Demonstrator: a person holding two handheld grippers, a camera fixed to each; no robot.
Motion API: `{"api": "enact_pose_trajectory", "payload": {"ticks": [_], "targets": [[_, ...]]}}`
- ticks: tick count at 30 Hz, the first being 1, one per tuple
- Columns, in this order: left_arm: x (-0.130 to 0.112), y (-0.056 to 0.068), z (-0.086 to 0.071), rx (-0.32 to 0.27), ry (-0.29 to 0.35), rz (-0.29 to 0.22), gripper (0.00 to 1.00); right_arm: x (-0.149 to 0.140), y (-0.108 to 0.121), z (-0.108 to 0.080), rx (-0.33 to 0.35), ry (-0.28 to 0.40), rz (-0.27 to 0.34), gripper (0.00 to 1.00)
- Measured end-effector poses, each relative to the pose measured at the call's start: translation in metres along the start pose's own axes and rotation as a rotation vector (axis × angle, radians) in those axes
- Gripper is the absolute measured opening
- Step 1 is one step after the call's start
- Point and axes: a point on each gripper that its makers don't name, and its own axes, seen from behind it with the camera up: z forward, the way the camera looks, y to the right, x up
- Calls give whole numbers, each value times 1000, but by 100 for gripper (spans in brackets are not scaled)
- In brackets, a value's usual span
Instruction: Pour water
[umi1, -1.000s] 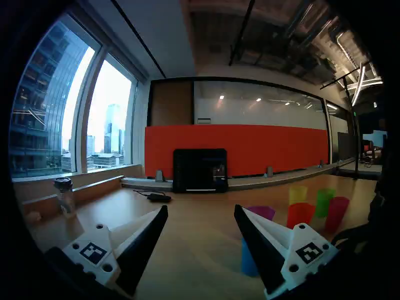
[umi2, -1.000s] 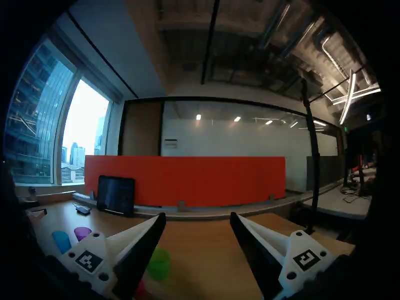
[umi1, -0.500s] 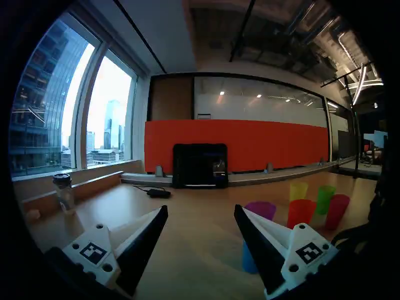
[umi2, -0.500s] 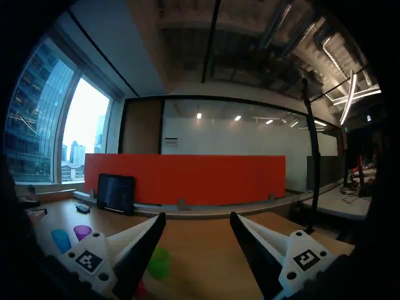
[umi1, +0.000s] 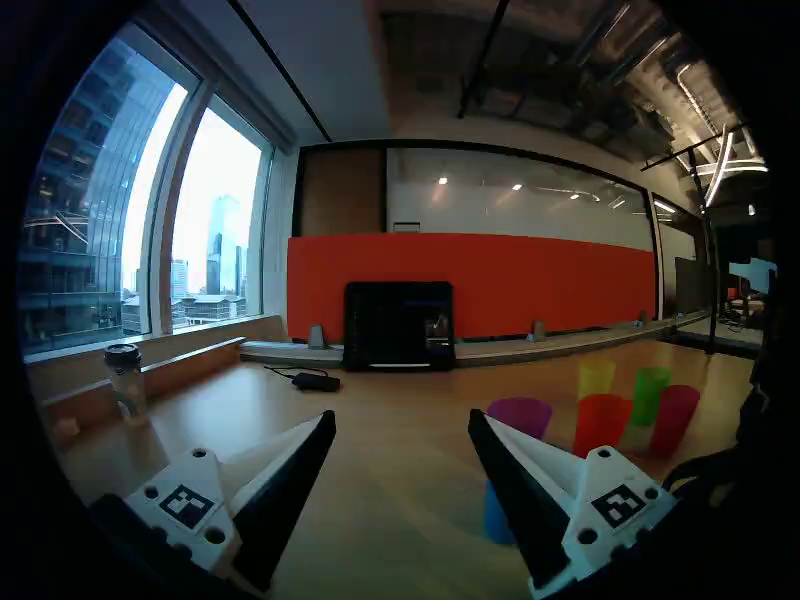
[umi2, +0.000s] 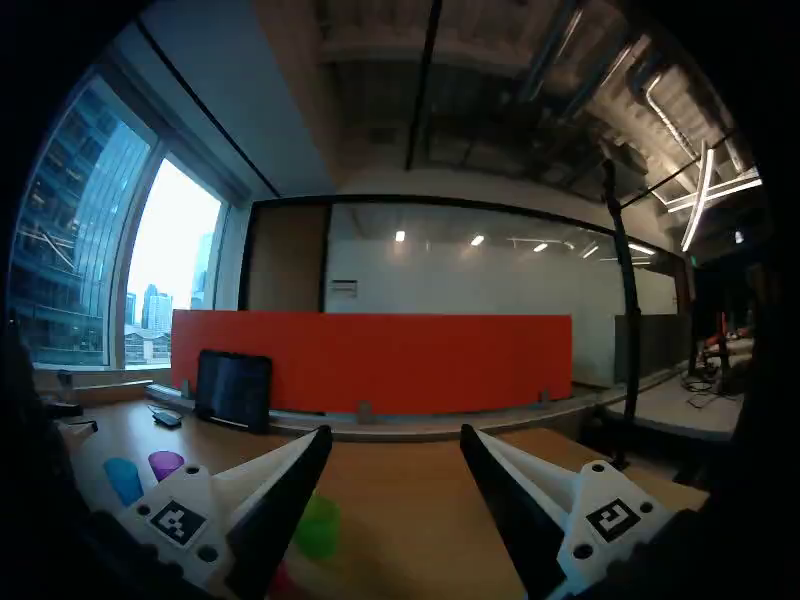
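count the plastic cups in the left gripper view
6: blue cup nearest, purple cup beyond it; red cup, yellow cup, green cup, pink cup farther right. More may be hidden.

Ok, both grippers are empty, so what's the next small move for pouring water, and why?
Probably swing the left gripper left toward the lidded bottle near the window. Both it and the right gripper stand open with nothing to pour from, and the bottle stands far left in the left gripper view.

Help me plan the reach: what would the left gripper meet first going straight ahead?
Probably the black tablet by the orange divider, though depth is unclear; the purple cup sits aside.
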Motion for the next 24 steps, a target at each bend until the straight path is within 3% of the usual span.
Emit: {"api": "enact_pose_trajectory", "payload": {"ticks": [11,24], "targets": [[0,1,0,0,0,1,99,-1,6,3,24,17,-3,99],[0,-1,0,0,0,0,99,-30,20,7,14,-10,-7,99]]}}
